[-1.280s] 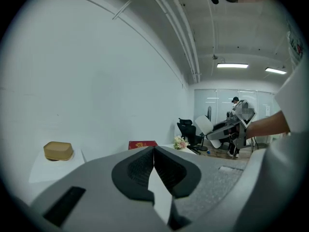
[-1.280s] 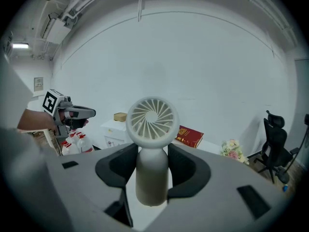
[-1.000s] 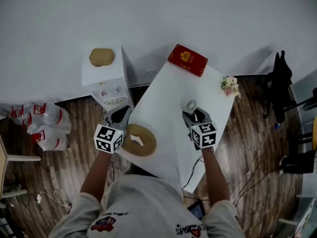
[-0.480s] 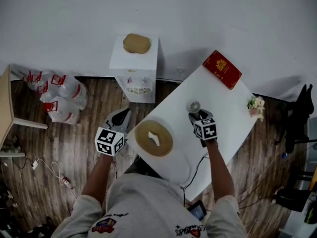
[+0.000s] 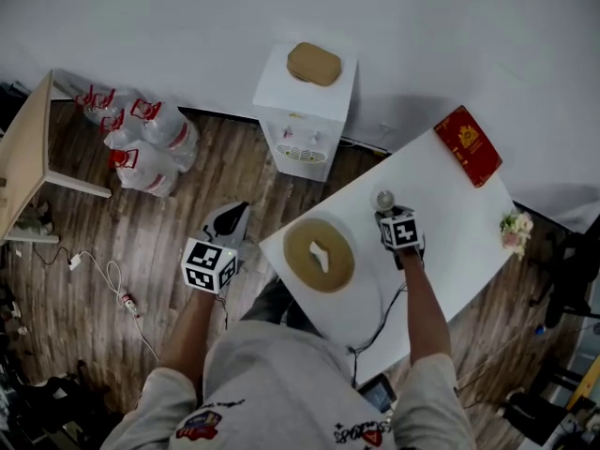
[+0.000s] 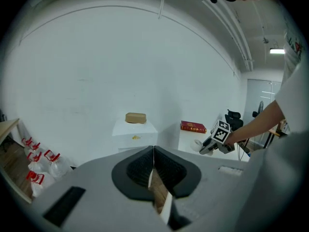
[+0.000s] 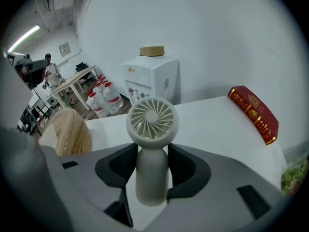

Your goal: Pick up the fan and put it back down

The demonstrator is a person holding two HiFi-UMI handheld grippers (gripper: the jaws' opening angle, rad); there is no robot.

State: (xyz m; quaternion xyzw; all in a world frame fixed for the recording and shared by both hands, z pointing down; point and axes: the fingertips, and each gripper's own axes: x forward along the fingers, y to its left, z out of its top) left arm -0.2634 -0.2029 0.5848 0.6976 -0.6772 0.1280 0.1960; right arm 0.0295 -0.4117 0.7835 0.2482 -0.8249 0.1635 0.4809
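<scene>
Far off to the left of both sets of fingers, bundled water bottles [image 5: 141, 134] lie on the wood floor. A white water dispenser [image 5: 305, 111] stands ahead of the left fingers.

The left gripper [image 5: 232, 216] hangs over the floor, just off the near left edge of the white table [image 5: 459, 251]. Its fingers [image 6: 140, 166] are pressed together with nothing between them. It plays no part in the job at this point.

A round woven piece [image 5: 319, 254] with a hole in its middle lies on the table between the two grippers, nearer the right one.

The right gripper [image 5: 386, 216] points steeply down at the table. Its fingers [image 7: 181, 166] stand partway apart and clamp the handle of the small white hand fan [image 7: 152, 117], one pad on each side. The round grille sticks out just past the fingertips. The fan is upright in the grip, over the bare tabletop. Whether its base touches the surface cannot be told.

Beyond the right fingers a red book [image 5: 469, 143] lies at the table's far corner. A small bunch of flowers [image 5: 516, 231] sits at the right edge.

As for progress, the pick-up looks done, since the fan is in hand. What seems left is to settle its base on the table, open the fingers and draw the gripper clear without tipping the fan.
</scene>
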